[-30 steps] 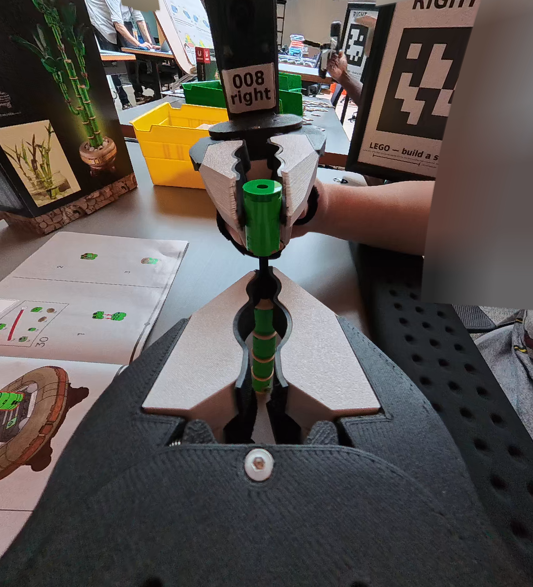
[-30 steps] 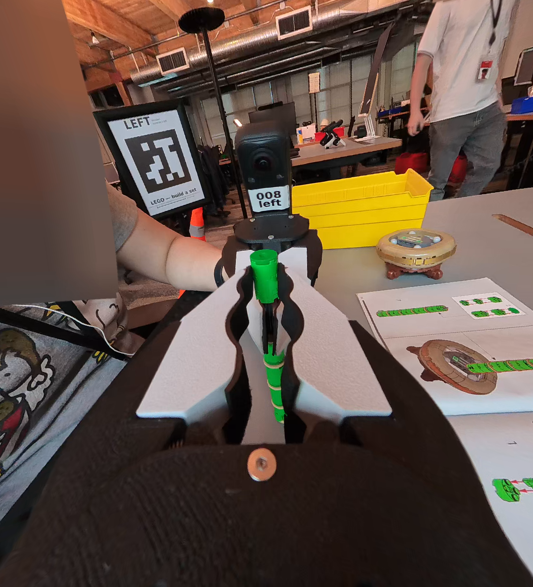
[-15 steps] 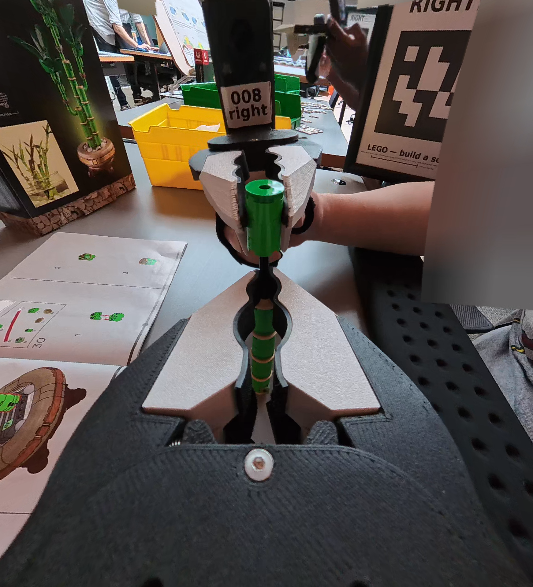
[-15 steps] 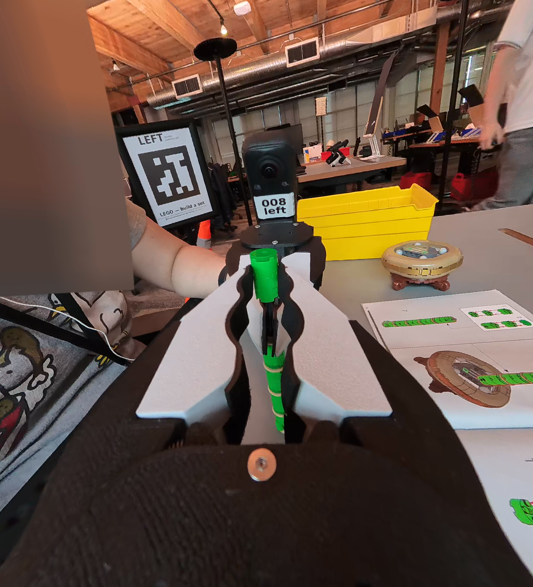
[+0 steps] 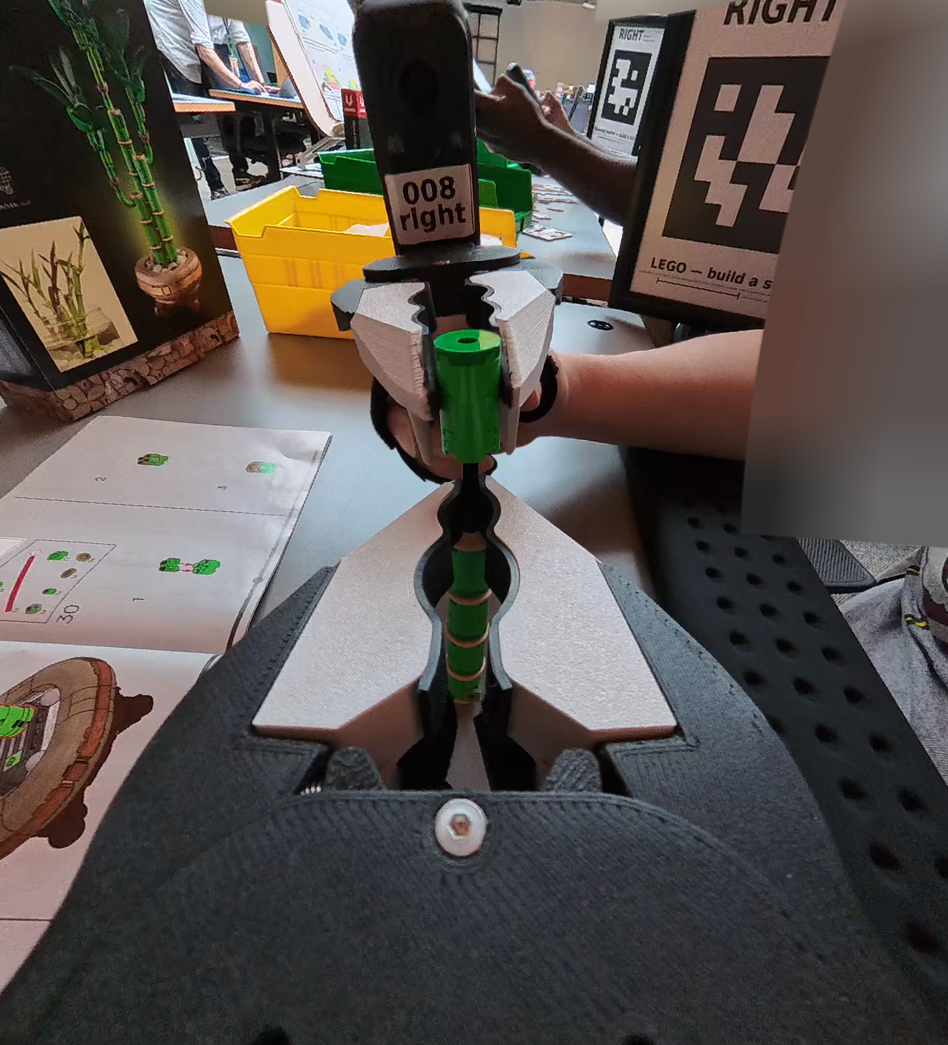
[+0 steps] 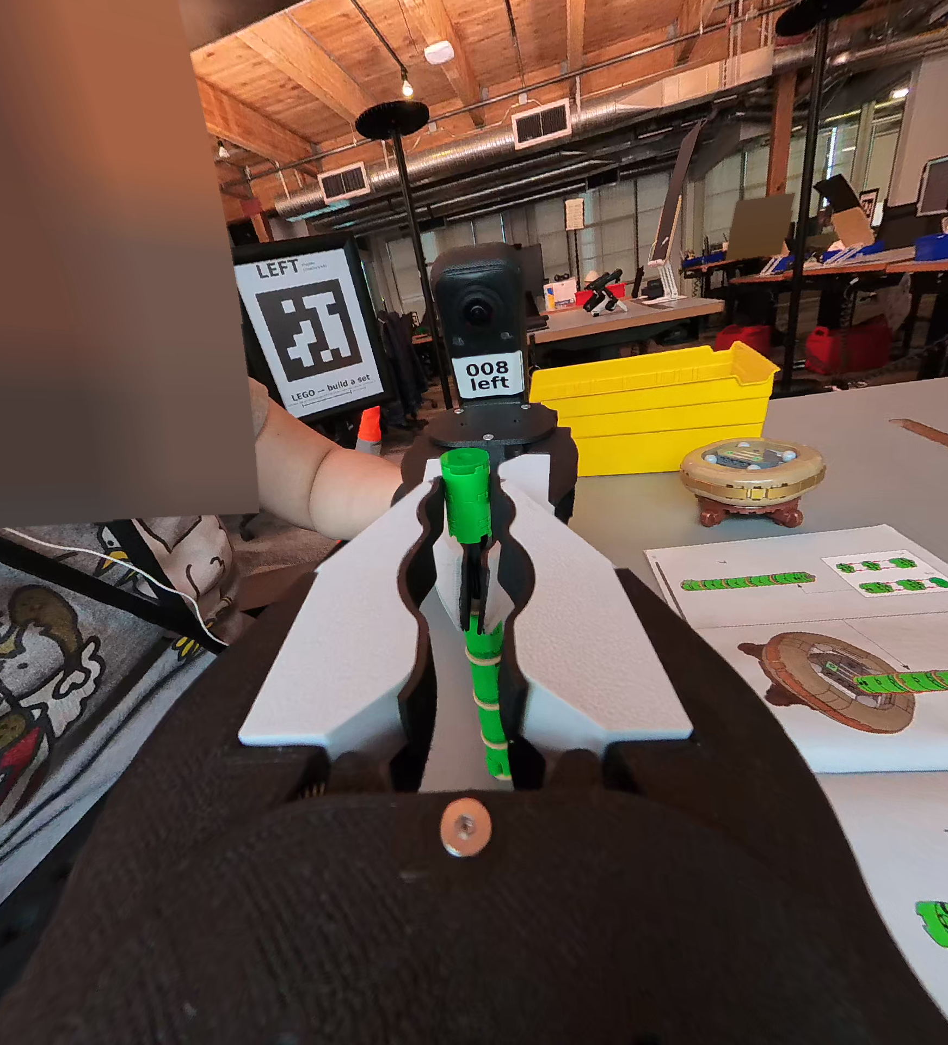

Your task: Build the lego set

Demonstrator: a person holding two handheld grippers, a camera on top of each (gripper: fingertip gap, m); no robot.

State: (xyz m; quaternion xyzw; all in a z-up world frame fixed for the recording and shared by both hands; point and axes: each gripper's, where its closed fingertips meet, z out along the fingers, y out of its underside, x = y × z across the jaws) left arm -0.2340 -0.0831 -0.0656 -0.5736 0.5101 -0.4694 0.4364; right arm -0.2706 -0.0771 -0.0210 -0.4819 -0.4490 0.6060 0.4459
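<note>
1. Left gripper [image 5: 467, 509]: fingers closed on a black axle that carries a segmented green stalk [image 5: 467, 619] with tan rings. The stalk runs back between the fingers toward the camera.
2. Right gripper [image 6: 467, 529]: fingers clamped on a plain green cylinder piece [image 6: 465, 495]. In the left wrist view the same cylinder [image 5: 469, 396] sits upright between the right gripper's pale fingers, hole on top.
3. The two grippers face each other tip to tip above the table edge. The black axle spans the short gap from the stalk up into the cylinder's lower end; cylinder and stalk are in line, near each other but not touching.
4. Landmark: yellow bin [image 6: 652, 415]. Relative to it, in the right wrist view:
   - the round tan pot base [image 6: 751, 472] on brown feet stands just in front, to the bin's right end;
   - the open instruction booklet [image 6: 833, 650] lies nearer the camera than the pot base;
   - the held pieces are left of the bin and nearer the camera.
5. In the left wrist view the set's box [image 5: 64, 198] stands upright left of the bin [image 5: 313, 266], with booklet pages [image 5: 138, 526] in front of it.
</note>
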